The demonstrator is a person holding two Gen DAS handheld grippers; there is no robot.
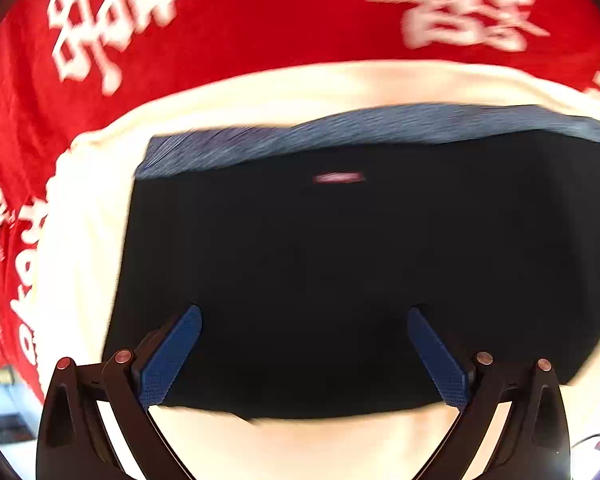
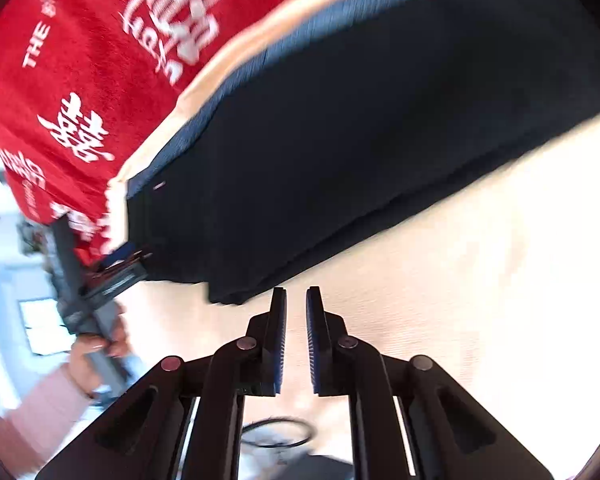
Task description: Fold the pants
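A: Where are the pants (image 1: 340, 272)?
B: Folded dark on the cream sheet (image 1: 80, 240), at twelve o'clock of the left gripper (image 1: 304, 320), jaws spread wide.
A: The right gripper (image 2: 296, 300)?
B: Nearly closed, empty, pants at eleven.

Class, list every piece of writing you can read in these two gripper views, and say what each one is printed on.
"THE" in white capitals: on the red printed cloth, right wrist view; the word after it looks like "BIG" but is blurred.
Large white Chinese characters: same red printed cloth, too blurred to read.
Other white lettering along the cloth's edges: blurred, unreadable.
Small pink-red tag on the folded dark navy pants: unreadable.
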